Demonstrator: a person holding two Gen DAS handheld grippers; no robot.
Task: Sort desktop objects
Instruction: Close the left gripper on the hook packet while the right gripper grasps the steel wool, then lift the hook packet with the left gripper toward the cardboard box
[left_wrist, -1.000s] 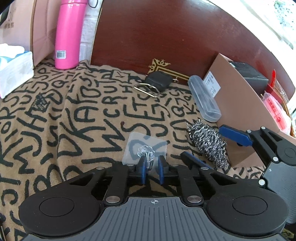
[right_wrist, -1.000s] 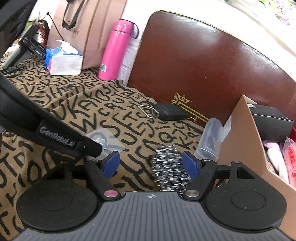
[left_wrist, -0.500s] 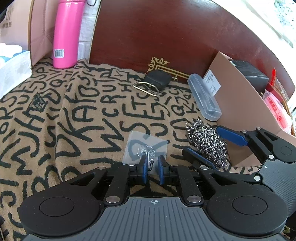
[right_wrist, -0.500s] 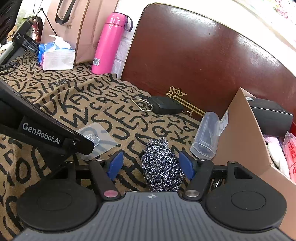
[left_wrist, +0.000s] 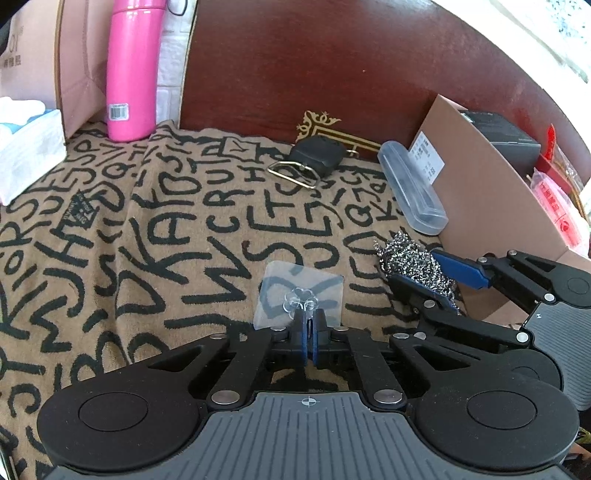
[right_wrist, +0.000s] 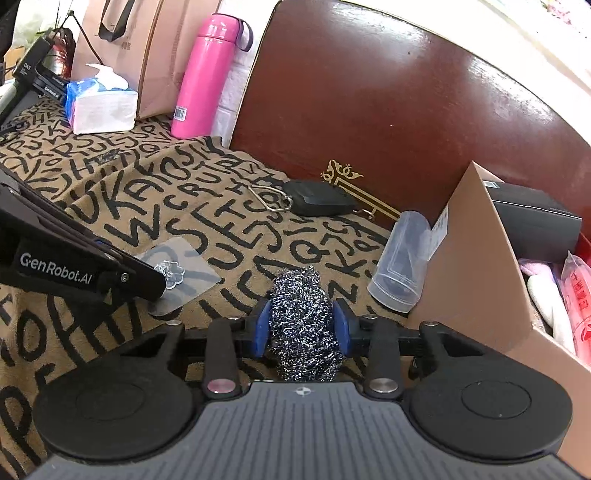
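A tabletop draped in a tan cloth (left_wrist: 155, 229) printed with black letters is seen from two handheld grippers. A dark red panel (left_wrist: 332, 66) is stood behind the cloth, and an open cardboard box (right_wrist: 476, 258) is set at the cloth's right edge, with packets and a black case inside it. A pink bottle (left_wrist: 133, 70) is stood upright at the cloth's far left corner, beside a tissue pack (right_wrist: 101, 107). A clear plastic case (left_wrist: 410, 192) is leant against the box's near wall, and a black key fob (left_wrist: 317, 155) with a metal ring is laid at the cloth's far edge.

A steel wool scourer (right_wrist: 304, 325) is clamped between the blue fingers of the right gripper (right_wrist: 303, 326), which have just been closed on it; it is held just left of the box. A clear adhesive hook (left_wrist: 299, 295) is laid flat near the cloth's middle, left of the scourer. The fingers of the left gripper (left_wrist: 309, 334) have just been brought together at the near edge of that hook, apparently pinching its small wire loop, though the contact cannot be made out clearly.
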